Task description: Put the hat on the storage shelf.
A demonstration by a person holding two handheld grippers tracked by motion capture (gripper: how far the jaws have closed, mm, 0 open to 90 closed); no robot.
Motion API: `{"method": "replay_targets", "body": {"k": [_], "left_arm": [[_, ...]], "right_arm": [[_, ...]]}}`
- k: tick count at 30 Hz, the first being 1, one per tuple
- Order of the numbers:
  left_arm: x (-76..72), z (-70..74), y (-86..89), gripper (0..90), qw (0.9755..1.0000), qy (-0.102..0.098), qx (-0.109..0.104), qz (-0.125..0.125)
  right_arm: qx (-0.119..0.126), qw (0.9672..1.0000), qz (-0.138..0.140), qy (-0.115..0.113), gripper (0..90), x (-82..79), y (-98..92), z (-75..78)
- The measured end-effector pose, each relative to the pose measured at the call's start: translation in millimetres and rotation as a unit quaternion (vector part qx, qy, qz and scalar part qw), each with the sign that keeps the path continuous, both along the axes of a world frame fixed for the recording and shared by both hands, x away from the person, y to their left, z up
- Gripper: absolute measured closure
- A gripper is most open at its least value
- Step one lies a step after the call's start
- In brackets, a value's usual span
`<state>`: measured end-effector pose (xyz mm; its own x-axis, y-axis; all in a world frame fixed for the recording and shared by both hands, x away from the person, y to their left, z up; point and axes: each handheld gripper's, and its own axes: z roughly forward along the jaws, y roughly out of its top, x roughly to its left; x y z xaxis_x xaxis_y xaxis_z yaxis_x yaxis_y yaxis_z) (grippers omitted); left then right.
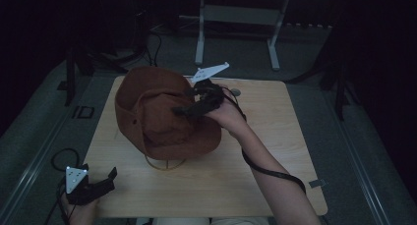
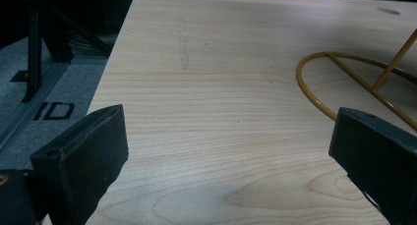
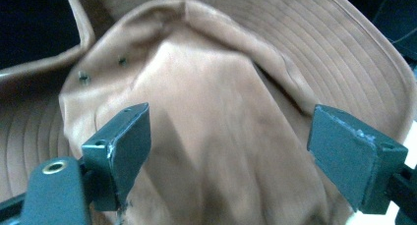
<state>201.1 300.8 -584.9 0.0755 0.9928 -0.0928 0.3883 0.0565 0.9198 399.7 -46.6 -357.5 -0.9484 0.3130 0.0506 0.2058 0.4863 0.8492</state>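
Right now my brown hat sits on a yellow wire stand at the middle of the counter, crown tipped toward me and the right. From my right gripper, the crown lies dead ahead between the fingers, which gape wide and hold nothing. That hand is by far the nearer. My left gripper rests at the counter's near left corner, well apart, fingers spread wide, empty, facing the stand's ring.
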Motion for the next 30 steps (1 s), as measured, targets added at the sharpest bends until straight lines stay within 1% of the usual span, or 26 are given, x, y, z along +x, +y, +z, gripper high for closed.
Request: {"method": "replay_targets", "body": {"k": [2,4,5,8,11,14,16,18,20,23,26,29,30], "left_arm": [[0.6,-0.7,-1.3,1.9,1.0,0.002,0.0,-0.001],[0.4,-0.8,-2.1,1.9,1.0,0.003,0.005,-0.002],[0.3,-0.9,-2.5,1.9,1.0,0.003,0.009,0.0],[-0.4,-0.6,-3.3,1.9,1.0,0.001,0.009,0.002],[-0.8,-0.9,-3.6,1.9,0.9999,0.002,0.01,-0.001],[-1.0,-1.6,-4.2,1.9,0.9999,0.003,0.013,-0.004],[-1.0,-1.6,-4.6,1.9,0.9998,0.005,0.019,-0.005],[-1.2,-1.3,-5.0,1.9,0.9998,0.0,0.019,-0.003],[-1.2,-0.9,-5.2,1.9,0.9998,0.0,0.018,-0.004],[-0.7,-1.4,-5.6,1.9,0.9998,0.0,0.018,-0.007],[-0.6,-0.7,-6.3,1.9,0.9998,0.001,0.02,-0.006],[-1.2,-0.2,-7.5,1.9,0.9998,-0.001,0.018,-0.006],[-1.2,-0.1,-8.0,1.9,0.9998,-0.001,0.019,-0.007]], "right_arm": [[0.0,1.0,-0.002,-0.001,16.0,-2.2,-9.6,-3.1],[0.001,1.0,-0.005,-0.002,16.0,-4.1,-19.7,-6.4],[0.002,1.0,-0.006,-0.002,16.0,-5.5,-24.7,-8.0],[0.005,0.9999,-0.014,-0.003,16.0,-7.9,-39.1,-13.2],[0.008,0.9996,-0.025,0.002,16.0,-9.6,-56.9,-19.8],[0.004,0.9995,-0.031,-0.004,16.1,-12.6,-71.0,-26.1],[0.001,0.9993,-0.037,-0.007,16.1,-13.3,-80.9,-31.4],[-0.004,0.9988,-0.048,-0.008,16.1,-13.2,-90.8,-37.0],[0.0,0.9984,-0.057,-0.003,16.1,-13.1,-102.1,-43.1],[0.0,0.9976,-0.069,-0.001,16.1,-13.3,-114.6,-52.1],[-0.007,0.997,-0.076,0.004,16.1,-13.4,-124.0,-63.2],[-0.002,0.9962,-0.086,0.008,16.1,-15.2,-135.0,-73.7],[0.0,0.996,-0.09,0.005,16.1,-16.3,-138.9,-77.1]]}}
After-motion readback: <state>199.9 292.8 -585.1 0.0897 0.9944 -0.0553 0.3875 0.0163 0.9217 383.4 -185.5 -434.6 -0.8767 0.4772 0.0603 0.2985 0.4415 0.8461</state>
